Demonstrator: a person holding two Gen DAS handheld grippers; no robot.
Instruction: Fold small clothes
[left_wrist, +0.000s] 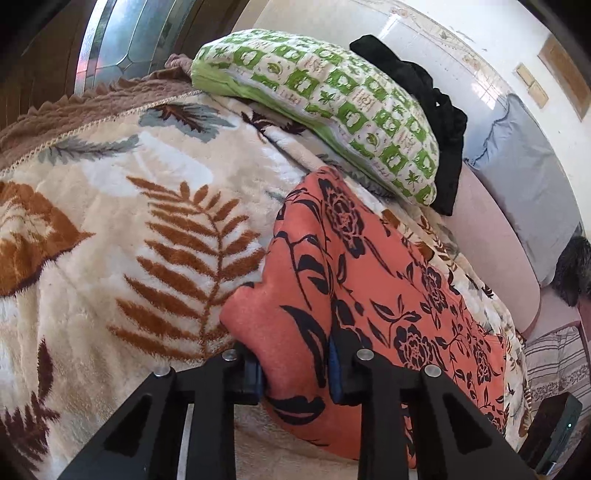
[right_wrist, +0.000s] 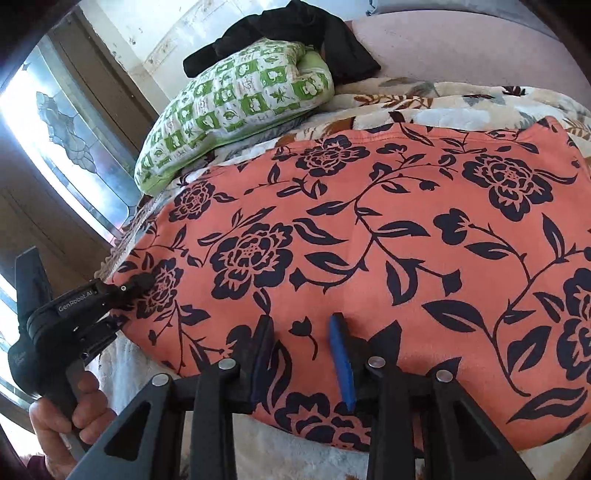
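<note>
Nearest our left claw (left_wrist: 295, 369), a raised fold of the orange flowered garment (left_wrist: 369, 280) sits bunched between its blue pads (left_wrist: 334, 369), which pinch the cloth; the claw is clenched on that fold. From the right wrist view we see the same left claw (right_wrist: 142, 282) at the garment's (right_wrist: 388, 236) far-left edge, with a hand (right_wrist: 74, 413) wrapped round its handle.

Our right claw (right_wrist: 301, 354) lies over the near hem, one blue pad (right_wrist: 341, 362) and its darker partner resting on the cloth with a flat strip of fabric between them. We cannot tell whether they are gripping it or only lying on it.

Under and to the left of the left claw spreads a cream fleece blanket (left_wrist: 129, 221) with brown fern leaves, covering the bed.

The garment is spread mostly flat on that blanket ahead of both claws, salmon-orange with dark navy roses, vines and leaves, smooth in the middle and rumpled only at the pinched fold.

Beyond it lies a green-and-white checked pillow (left_wrist: 332, 99), touching the garment's far end. Behind the pillow a black cloth (left_wrist: 436, 118) is heaped, and a stained-glass window (right_wrist: 62, 122) stands past the bed.
</note>
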